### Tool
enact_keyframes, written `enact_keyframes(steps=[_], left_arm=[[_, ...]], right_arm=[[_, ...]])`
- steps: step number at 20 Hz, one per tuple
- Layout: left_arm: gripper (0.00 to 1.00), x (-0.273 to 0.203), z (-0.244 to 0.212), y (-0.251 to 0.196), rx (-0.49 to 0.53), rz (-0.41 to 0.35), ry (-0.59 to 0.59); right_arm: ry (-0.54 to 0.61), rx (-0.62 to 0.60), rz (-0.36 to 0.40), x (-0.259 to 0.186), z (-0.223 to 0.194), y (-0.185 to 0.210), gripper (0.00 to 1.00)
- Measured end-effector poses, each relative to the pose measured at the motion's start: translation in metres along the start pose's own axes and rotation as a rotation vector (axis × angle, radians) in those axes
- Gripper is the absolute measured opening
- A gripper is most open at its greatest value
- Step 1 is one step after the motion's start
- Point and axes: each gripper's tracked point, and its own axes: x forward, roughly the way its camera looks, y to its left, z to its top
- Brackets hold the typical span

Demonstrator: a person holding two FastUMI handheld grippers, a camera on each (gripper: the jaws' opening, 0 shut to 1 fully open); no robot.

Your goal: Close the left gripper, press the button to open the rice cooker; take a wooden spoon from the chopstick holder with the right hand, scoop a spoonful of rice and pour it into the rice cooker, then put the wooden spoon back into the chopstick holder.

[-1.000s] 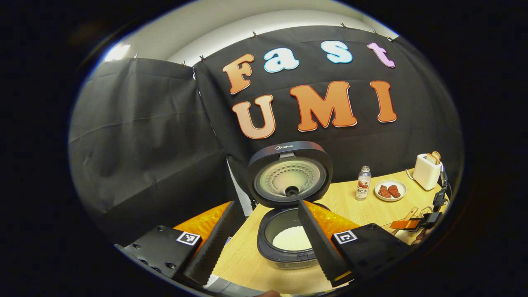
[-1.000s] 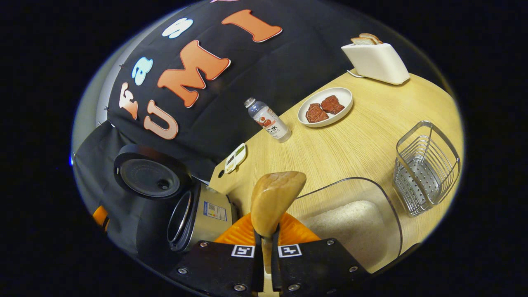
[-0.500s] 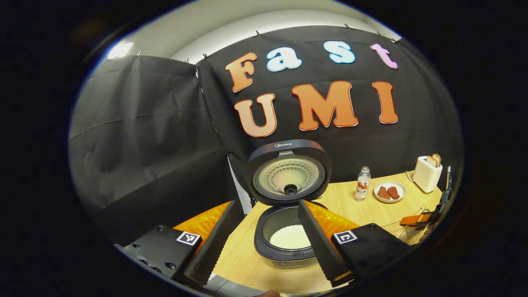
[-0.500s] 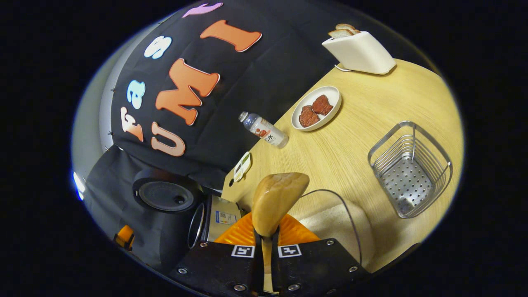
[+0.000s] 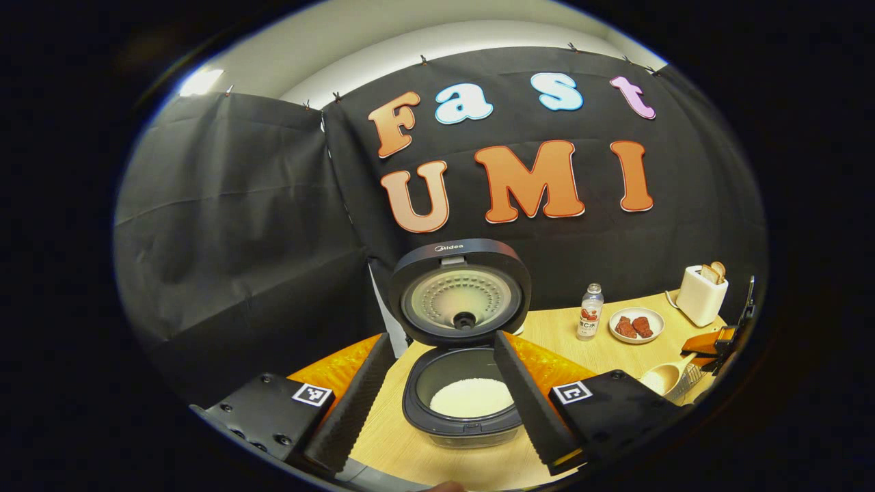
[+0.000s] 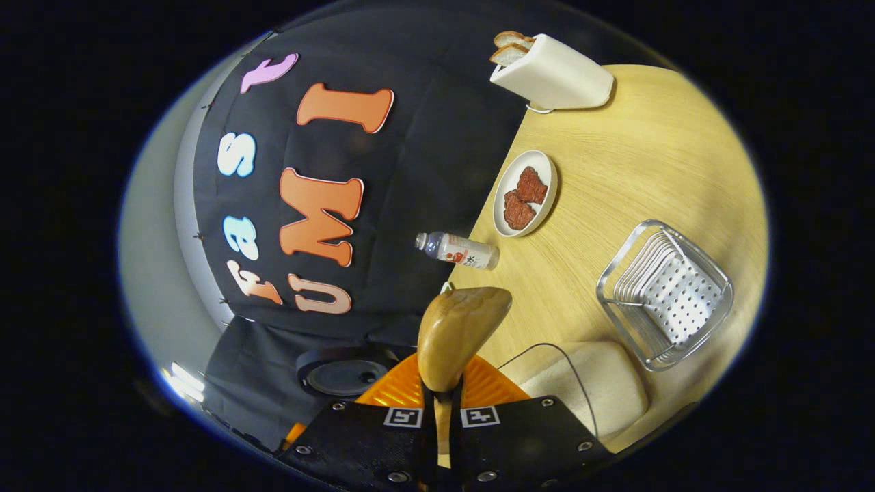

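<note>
R gripper clamped on wooden spoon handle, bowl pointing fwd, clear rice container just right of it, chopstick holder beyond, L gripper jaws wide apart w/ nothing held, open rice cooker w/ rice between fingers, lid up

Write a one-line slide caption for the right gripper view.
Right tool shut on the wooden spoon, above the table near the wire chopstick holder.
</note>
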Motion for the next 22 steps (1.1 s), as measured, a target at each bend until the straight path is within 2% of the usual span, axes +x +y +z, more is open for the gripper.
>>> enact_keyframes(steps=[6, 8, 9, 13, 22], left_arm=[[1.0, -0.007, -0.001, 0.02, -0.043, 0.043, -0.014], [0.96, -0.012, -0.003, 0.033, -0.057, 0.068, -0.02], [1.0, -0.012, -0.003, 0.039, -0.063, 0.079, -0.024], [0.96, -0.017, -0.01, 0.062, -0.087, 0.116, -0.025], [0.97, -0.019, -0.036, 0.124, -0.116, 0.208, -0.001]], right_arm=[[0.037, 0.127, 0.107, 0.014, -0.003, 0.056, 0.06], [0.06, 0.128, 0.133, 0.024, -0.012, 0.078, 0.06], [0.076, 0.132, 0.143, 0.029, -0.018, 0.089, 0.06], [0.137, 0.139, 0.193, 0.057, -0.043, 0.132, 0.06], [0.247, 0.053, 0.185, 0.127, -0.107, 0.189, 0.06]])
